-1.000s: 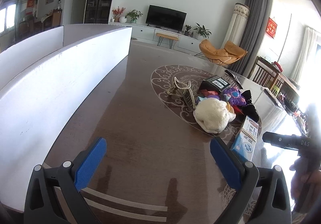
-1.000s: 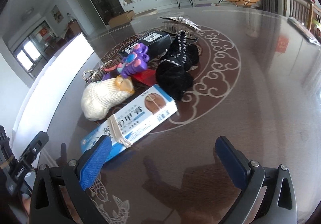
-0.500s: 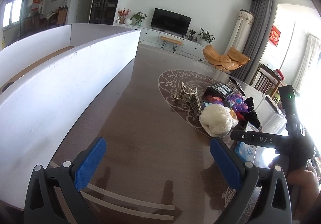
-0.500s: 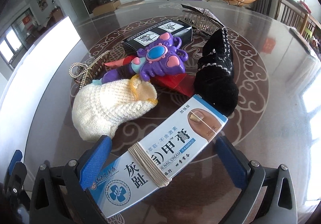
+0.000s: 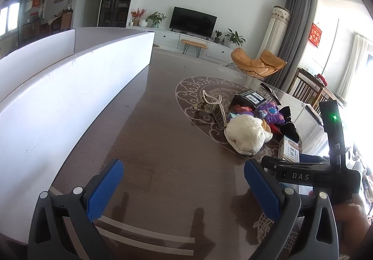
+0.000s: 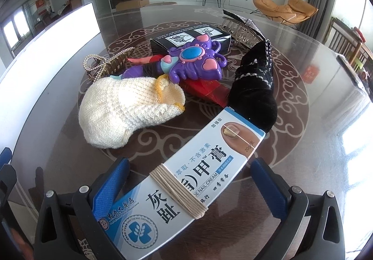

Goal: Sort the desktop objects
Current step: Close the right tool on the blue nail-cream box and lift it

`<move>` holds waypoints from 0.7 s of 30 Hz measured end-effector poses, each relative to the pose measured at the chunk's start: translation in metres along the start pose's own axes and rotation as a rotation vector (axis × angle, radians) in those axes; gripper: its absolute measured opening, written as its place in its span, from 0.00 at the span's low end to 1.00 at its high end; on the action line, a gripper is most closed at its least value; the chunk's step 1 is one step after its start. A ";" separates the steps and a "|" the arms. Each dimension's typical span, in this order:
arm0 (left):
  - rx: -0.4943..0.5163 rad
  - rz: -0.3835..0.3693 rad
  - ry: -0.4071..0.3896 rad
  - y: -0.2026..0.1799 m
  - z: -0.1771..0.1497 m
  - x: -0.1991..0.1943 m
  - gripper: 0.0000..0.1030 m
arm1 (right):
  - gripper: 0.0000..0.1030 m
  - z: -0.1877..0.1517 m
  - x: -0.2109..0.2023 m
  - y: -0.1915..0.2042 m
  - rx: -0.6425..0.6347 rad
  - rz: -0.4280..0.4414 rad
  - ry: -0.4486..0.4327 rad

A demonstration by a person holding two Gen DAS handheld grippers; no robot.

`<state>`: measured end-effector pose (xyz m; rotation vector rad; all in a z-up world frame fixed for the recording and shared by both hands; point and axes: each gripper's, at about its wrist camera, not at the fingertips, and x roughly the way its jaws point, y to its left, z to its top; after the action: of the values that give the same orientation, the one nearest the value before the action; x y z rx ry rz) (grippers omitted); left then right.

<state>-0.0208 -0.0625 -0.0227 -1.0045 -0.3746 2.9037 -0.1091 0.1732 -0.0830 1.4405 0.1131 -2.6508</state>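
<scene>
A pile lies on the dark round table: a blue-and-white nail cream box (image 6: 186,178) bound with string, a cream knitted sock (image 6: 126,108), a purple butterfly toy (image 6: 193,61), a black sock (image 6: 254,92), a black box (image 6: 191,38), a pearl hair claw (image 6: 102,64) and a rhinestone hair claw (image 6: 242,29). My right gripper (image 6: 190,180) is open, its blue fingers either side of the nail cream box without touching it. My left gripper (image 5: 183,180) is open and empty over bare table, left of the pile; the cream sock (image 5: 246,135) shows ahead on its right.
A large white open bin (image 5: 70,78) stands along the table's left side. The right gripper's body (image 5: 310,173) is close to my left gripper's right finger. A red packet (image 6: 205,87) lies under the toy. Chairs stand beyond the table's far right edge.
My right gripper has moved forward and down onto the nail cream box, which now lies between its open fingers. The left gripper has shifted a little and stays open.
</scene>
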 end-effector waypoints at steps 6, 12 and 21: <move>-0.025 -0.012 0.005 0.002 0.000 0.002 1.00 | 1.00 -0.002 0.001 0.002 -0.013 0.006 0.002; -0.025 -0.014 0.013 0.002 0.001 0.003 1.00 | 1.00 -0.003 -0.002 0.000 -0.017 0.005 0.007; -0.016 -0.015 0.022 0.001 0.000 0.005 1.00 | 1.00 -0.003 0.000 -0.001 -0.052 0.030 -0.025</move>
<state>-0.0250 -0.0625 -0.0255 -1.0308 -0.4038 2.8782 -0.1065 0.1742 -0.0851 1.3821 0.1555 -2.6214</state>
